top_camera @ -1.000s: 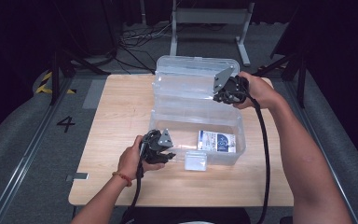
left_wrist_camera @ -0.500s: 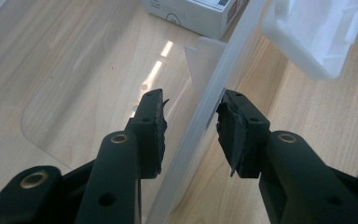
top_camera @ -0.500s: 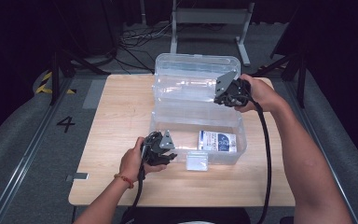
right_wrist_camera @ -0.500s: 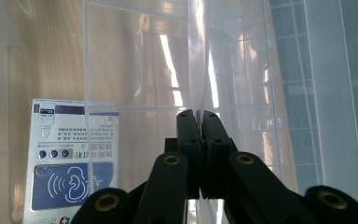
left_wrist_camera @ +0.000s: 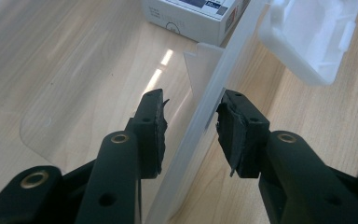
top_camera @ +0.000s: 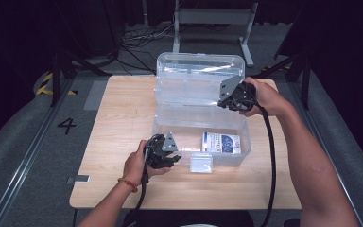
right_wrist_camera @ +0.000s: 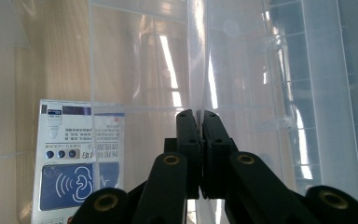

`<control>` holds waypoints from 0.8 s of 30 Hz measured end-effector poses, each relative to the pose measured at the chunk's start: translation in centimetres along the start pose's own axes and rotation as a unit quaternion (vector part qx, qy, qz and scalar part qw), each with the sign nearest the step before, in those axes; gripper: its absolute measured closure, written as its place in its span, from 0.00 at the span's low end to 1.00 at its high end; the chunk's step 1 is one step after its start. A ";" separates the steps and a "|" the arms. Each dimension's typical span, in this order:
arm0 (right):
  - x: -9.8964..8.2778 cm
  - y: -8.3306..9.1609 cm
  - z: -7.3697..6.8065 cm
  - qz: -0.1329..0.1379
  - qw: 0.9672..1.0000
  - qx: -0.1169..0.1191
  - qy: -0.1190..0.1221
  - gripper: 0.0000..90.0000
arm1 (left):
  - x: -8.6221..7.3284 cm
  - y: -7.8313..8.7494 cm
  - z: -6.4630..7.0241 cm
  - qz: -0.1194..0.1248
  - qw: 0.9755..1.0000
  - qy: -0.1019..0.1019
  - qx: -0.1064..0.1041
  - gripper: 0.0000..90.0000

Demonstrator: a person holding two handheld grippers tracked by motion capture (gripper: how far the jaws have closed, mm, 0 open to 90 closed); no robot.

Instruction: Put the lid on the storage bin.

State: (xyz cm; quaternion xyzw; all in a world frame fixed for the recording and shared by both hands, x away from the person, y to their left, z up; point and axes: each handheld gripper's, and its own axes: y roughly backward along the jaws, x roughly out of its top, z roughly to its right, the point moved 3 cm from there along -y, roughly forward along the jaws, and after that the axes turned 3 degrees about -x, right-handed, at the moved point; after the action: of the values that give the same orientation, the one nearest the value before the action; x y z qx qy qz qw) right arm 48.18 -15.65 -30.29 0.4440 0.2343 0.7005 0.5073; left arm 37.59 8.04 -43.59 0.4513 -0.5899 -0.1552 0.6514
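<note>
High view first: a clear plastic storage box [top_camera: 201,130] sits on the wooden table [top_camera: 123,109] with its hinged lid [top_camera: 194,75] standing open at the far side. Inside the box, toward its right end, lies a small white and blue carton [top_camera: 221,142]. A clear latch flap [top_camera: 202,163] hangs at the box's near wall, resting on the table. The left gripper [top_camera: 168,156] is at the box's near left corner, and the right gripper [top_camera: 227,99] is up at the right end of the lid, near the hinge line.

Left gripper view: the left gripper [left_wrist_camera: 191,126] has its jaws apart, one on each side of the box's near wall [left_wrist_camera: 205,116]. The inner pad stands clear of the plastic; the outer pad is close to it, and I cannot tell whether it touches. The carton [left_wrist_camera: 196,14] lies beyond, inside the box, and the latch flap [left_wrist_camera: 312,37] is to the right, outside the wall.

Right gripper view: the right gripper [right_wrist_camera: 201,114] has its jaws pressed together on a thin upright edge of clear plastic [right_wrist_camera: 198,56], which runs between the pads. The carton [right_wrist_camera: 77,163] lies below on the left, seen through the plastic.
</note>
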 end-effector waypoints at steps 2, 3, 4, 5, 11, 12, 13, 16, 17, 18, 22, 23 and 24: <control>0.0 0.1 0.0 -0.003 1.000 0.001 0.005 0.98 | 0.1 0.0 0.1 -0.001 1.000 -0.002 0.005 0.68; -0.1 0.1 -0.1 -0.003 1.000 0.000 0.005 0.98 | 0.1 -0.1 0.2 0.000 1.000 -0.003 0.005 0.68; -0.1 0.1 -0.1 -0.002 1.000 -0.001 0.003 0.98 | 0.2 -0.1 0.2 0.000 1.000 -0.004 0.007 0.68; -0.1 0.1 -0.1 0.002 1.000 -0.003 0.004 0.98 | 0.2 -0.1 0.3 -0.001 1.000 -0.003 0.007 0.68; -0.4 0.5 -0.5 0.004 1.000 0.002 0.002 0.98 | 0.3 -0.2 0.4 0.003 1.000 -0.002 0.008 0.68; -0.4 0.5 -0.6 0.003 1.000 -0.001 0.004 0.98 | 0.4 -0.3 0.4 0.006 1.000 -0.003 0.009 0.68; -0.4 0.5 -0.6 0.003 1.000 -0.001 0.004 0.98 | 0.4 -0.3 0.4 0.006 1.000 -0.003 0.009 0.68; -0.6 0.7 -0.8 0.004 1.000 -0.002 0.002 0.98 | 0.5 -0.4 0.4 0.007 1.000 -0.006 0.010 0.69; -0.7 0.7 -0.8 0.006 1.000 -0.003 0.000 0.98 | 0.5 -0.4 0.4 0.009 1.000 -0.004 0.008 0.69; -0.8 0.8 -0.9 0.008 1.000 -0.001 -0.001 0.98 | 0.5 -0.4 0.4 0.011 1.000 -0.003 0.007 0.69; -1.1 0.9 -1.3 0.016 1.000 -0.003 -0.004 0.97 | 0.5 -0.4 0.4 0.016 1.000 -0.002 0.003 0.70; -1.1 0.9 -1.3 0.019 1.000 -0.004 -0.005 0.97 | 0.5 -0.4 0.4 0.016 1.000 -0.002 0.003 0.70; -1.2 1.0 -1.5 0.020 1.000 -0.005 -0.006 0.97 | 0.5 -0.4 0.4 0.015 1.000 -0.002 0.002 0.70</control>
State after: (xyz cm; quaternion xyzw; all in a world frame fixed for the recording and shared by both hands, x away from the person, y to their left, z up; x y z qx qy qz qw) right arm 46.50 -16.98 -30.68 0.4503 0.2193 0.7088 0.4967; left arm 37.52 7.28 -43.58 0.4437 -0.5985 -0.1453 0.6510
